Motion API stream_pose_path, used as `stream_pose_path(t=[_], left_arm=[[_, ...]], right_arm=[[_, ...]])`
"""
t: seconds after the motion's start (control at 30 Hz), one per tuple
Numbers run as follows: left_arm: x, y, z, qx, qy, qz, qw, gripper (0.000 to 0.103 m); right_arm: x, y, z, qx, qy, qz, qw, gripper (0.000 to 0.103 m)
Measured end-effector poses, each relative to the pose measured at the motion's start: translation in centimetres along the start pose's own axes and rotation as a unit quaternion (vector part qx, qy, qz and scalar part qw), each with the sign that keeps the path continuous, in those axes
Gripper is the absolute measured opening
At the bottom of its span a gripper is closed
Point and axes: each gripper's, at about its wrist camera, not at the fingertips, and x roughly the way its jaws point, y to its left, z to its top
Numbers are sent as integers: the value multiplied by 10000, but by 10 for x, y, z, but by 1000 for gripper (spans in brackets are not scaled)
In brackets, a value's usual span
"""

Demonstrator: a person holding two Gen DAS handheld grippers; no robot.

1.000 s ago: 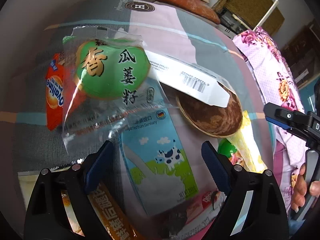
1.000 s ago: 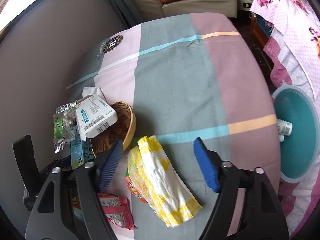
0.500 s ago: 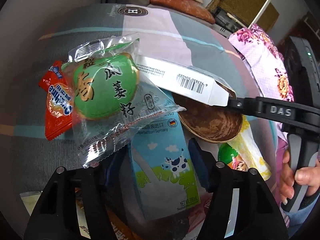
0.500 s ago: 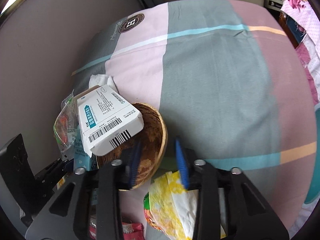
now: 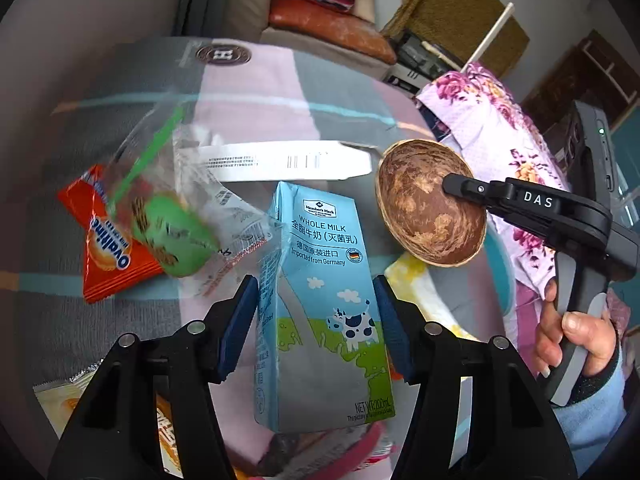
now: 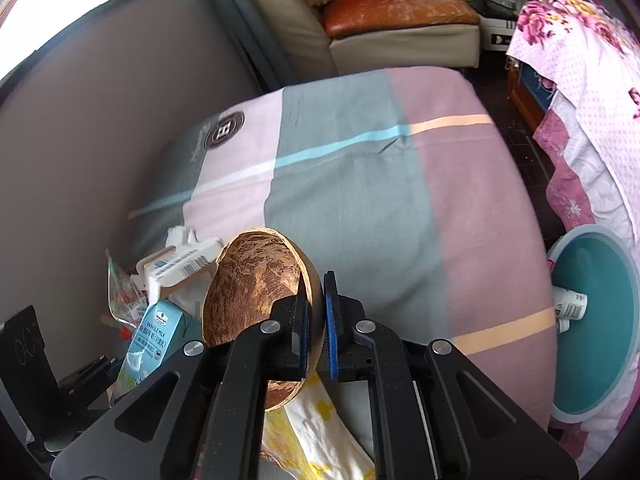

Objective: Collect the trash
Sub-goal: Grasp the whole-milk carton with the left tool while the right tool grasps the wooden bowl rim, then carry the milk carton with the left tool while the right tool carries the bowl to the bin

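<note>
Now we are closing left gripper point(image 5: 316, 312) around milk carton point(image 5: 320, 304) | right gripper point(image 6: 316, 332) pinching coconut shell point(image 6: 256, 296) rim | white box point(image 5: 284, 160), wrappers crowding behind.

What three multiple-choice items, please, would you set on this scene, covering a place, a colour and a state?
1. Where does the white bottle lie? A on the floor; B in the teal bin; C on a shelf.
2. What colour is the Ovaltine packet? A orange-red; B green; C black.
3. How is the right gripper? A wide open; B shut on the coconut shell at its rim; C shut on nothing.
Answers: B, it rests against the bin's inner wall; A, its wrapper is plainly orange-red; B, both pads clamp the rim.
</note>
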Motion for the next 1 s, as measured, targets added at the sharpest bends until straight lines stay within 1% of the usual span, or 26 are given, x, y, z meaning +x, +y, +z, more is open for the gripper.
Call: stream_pose_path(t=[0.07,0.13,0.3,0.47,0.6,0.77,0.9,1.0], left_arm=[[-2,-6,1,51,-5,-36,10000,60],[-2,-12,1,47,31,-168,9998,60],[4,-30,0,128,162,-625,9978,60],[20,-43,-5,180,378,-554,9976,60],[20,-61,-1,397,340,-513,9973,60],[25,-102,11,840,308,-537,9945,60],[36,-141,16,1275,362,-633,9892,60],[55,-178,19,1587,499,-752,9832,60]], right_arm=[[-10,-6,1,57,-104,19,9999,7],[-21,-13,1,110,-222,21,9997,7],[-37,-32,-5,290,-324,-2,9991,7],[-47,-55,-16,513,-347,-43,9981,7],[-59,-77,-23,727,-457,-89,9963,7],[-77,-105,-29,970,-681,-197,9928,7],[-98,-138,-37,1267,-901,-320,9873,7],[-117,-168,-44,1528,-1080,-465,9812,7]])
